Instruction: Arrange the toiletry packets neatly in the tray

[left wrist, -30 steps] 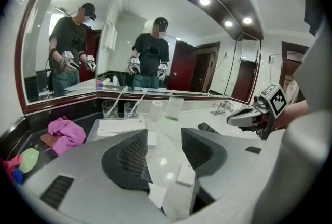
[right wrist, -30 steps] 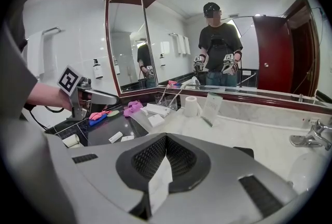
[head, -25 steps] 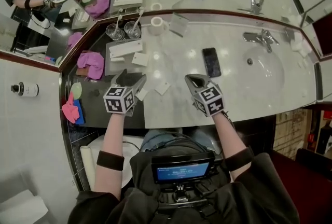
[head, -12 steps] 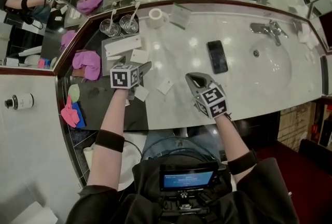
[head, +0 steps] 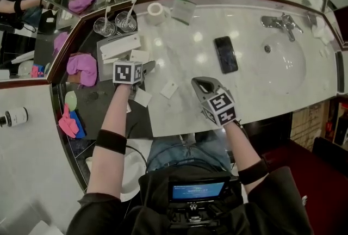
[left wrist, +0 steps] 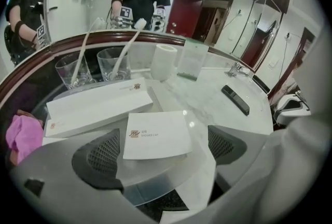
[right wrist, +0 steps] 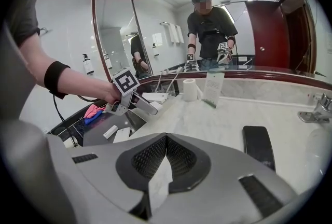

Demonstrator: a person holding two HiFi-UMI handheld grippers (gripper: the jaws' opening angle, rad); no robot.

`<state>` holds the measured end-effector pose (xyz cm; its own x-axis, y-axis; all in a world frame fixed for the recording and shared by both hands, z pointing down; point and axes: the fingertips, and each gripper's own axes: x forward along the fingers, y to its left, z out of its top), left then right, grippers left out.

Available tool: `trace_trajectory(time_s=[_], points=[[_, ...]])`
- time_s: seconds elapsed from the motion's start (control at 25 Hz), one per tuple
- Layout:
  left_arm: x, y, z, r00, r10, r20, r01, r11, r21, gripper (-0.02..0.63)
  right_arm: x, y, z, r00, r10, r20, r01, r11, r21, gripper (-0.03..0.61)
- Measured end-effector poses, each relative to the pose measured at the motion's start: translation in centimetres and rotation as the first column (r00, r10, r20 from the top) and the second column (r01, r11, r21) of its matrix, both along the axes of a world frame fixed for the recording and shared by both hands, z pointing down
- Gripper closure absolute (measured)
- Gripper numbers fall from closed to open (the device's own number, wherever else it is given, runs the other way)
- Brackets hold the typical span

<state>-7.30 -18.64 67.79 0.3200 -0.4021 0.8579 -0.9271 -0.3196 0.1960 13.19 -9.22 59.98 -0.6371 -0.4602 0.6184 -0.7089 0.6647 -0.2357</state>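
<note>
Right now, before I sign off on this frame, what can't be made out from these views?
Head view: the marker cube mostly covers the jaws of the left gripper, so whether its tips touch the tray cannot be told.
Left gripper view: the print on the long box is too small to read, and the gripper's own body hides part of the tray.
Right gripper view: the right gripper blocks the counter beneath it.

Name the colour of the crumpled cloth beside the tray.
Pink; the cloth shows best in the head view.
</note>
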Motion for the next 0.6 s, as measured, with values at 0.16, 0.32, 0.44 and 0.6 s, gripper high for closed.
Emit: trace_trajectory(time_s=[0.16,0.32,0.44,0.6], points=[[-1.0,-0.2,0.4,0.997,-0.008,0.081,0.008,1.000,-0.001,0.176,0.9,0.0,0.5,1.000,0.006,-0.012,-0.006,1.000,0.004,0.566],[-1.1,-0.2,0.1,0.997,-0.014,0.073,0.013,1.000,0.015,0.222,1.4,0.0,0.7,1.000,0.014,-0.015,-0.014,1.000,0.005,0.566],[-1.1,-0.2,-0.2,0.998,-0.027,0.059,0.025,0.999,0.032,0.225,1.4,0.0,0.4,1.000,0.015,-0.010,-0.015,1.000,0.002,0.566],[-0.9,-0.1,-1.1,0.998,-0.039,0.053,0.036,0.998,0.059,0.227,1.3,0.1,-0.3,1.000,0.011,-0.003,-0.011,1.000,-0.005,0.566]])
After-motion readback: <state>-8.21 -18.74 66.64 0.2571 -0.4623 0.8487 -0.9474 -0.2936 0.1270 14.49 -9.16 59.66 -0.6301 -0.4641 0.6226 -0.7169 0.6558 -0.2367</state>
